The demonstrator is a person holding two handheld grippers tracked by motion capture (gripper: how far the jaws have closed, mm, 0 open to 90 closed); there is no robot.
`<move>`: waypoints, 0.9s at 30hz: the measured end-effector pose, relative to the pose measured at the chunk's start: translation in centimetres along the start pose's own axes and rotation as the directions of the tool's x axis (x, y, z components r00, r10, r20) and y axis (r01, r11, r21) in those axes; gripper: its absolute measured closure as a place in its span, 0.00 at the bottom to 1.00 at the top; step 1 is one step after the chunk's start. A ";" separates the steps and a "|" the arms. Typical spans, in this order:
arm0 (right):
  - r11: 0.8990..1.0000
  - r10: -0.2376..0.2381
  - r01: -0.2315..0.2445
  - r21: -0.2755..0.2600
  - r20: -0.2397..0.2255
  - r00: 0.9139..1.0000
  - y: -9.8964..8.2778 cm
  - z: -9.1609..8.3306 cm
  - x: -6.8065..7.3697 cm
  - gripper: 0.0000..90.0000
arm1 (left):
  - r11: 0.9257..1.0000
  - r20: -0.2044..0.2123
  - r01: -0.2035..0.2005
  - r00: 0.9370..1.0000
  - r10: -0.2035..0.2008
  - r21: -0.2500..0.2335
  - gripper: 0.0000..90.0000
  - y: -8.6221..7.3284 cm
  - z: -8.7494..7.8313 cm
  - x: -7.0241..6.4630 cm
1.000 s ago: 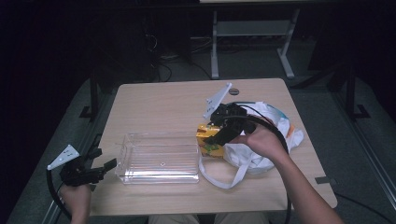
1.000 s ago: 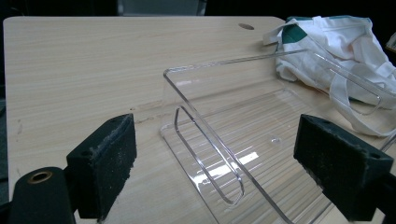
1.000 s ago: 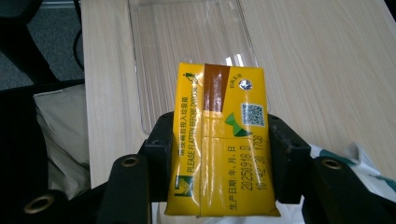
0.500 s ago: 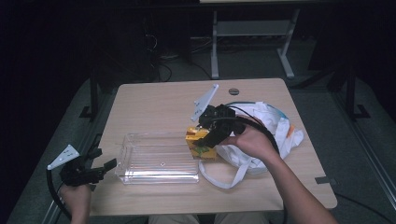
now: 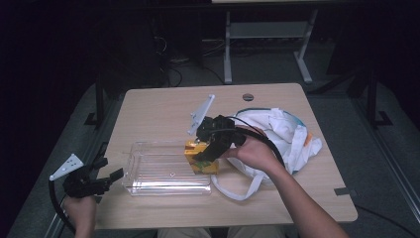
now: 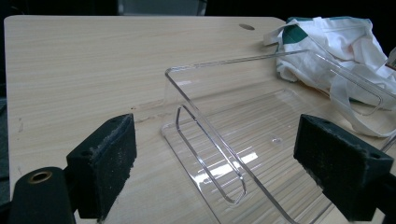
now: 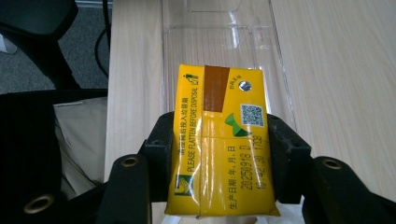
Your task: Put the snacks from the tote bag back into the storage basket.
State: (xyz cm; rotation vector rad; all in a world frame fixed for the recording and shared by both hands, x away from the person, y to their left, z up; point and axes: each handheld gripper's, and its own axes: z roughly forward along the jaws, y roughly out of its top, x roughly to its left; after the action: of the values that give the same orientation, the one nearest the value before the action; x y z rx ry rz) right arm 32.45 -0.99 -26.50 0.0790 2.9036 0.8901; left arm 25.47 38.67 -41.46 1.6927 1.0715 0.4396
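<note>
The right gripper [image 5: 202,157] is squeezing a yellow drink box [image 7: 223,140] tight btwn its two black pads, one on each side. It is holding the box at the clear tray's [image 5: 148,186] 3 o'clock edge, just past the white bag [image 5: 292,139] at the 3 o'clock side of the desk [image 5: 148,106]. So the step in hand looks like this: carrying the box from the bag over to the tray.

The left gripper [image 5: 99,179] is resting wide open w/ nothing in it, at the tray's 9 o'clock end, near the desk edge.

Next, I think the box needs to go a bit more toward 9 o'clock, over the rim, then down onto the tray floor. Only then should the pads let go, or the box may tip on the rim.
</note>
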 end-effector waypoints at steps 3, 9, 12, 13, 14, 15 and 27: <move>1.000 -0.005 0.005 0.006 -0.007 1.000 0.2 0.4 0.0 0.57 | 1.000 0.000 0.001 1.000 -0.001 -0.003 0.14 0.0 0.0 0.0; 1.000 -0.010 0.011 0.019 -0.017 1.000 0.6 1.3 0.0 0.57 | 1.000 0.000 0.002 1.000 -0.002 -0.005 0.14 0.0 0.0 0.0; 1.000 -0.016 0.016 0.027 -0.023 1.000 0.8 1.7 0.0 0.57 | 1.000 0.000 0.000 1.000 0.000 -0.003 0.14 0.0 0.0 0.0; 0.999 -0.022 0.022 0.027 -0.023 1.000 0.9 1.8 0.0 0.57 | 1.000 0.000 0.001 1.000 -0.001 -0.002 0.14 0.0 0.0 0.0; 0.999 -0.015 0.016 0.030 -0.025 1.000 0.9 2.0 0.1 0.57 | 1.000 0.001 0.000 1.000 0.000 -0.005 0.14 0.0 0.0 0.0; 0.999 -0.018 0.019 0.030 -0.029 0.999 0.9 2.1 0.0 0.57 | 1.000 0.001 0.001 1.000 -0.001 -0.007 0.14 0.0 0.0 0.0; 0.999 -0.017 0.019 0.047 -0.032 0.999 1.1 3.4 0.2 0.57 | 1.000 0.000 0.000 1.000 0.000 -0.011 0.14 0.1 0.0 0.0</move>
State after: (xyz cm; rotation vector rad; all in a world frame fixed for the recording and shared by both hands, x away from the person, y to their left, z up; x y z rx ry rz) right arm 32.70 1.85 -28.68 0.0426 2.9497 0.8273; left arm 25.50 38.70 -41.40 1.6827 1.0677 0.4449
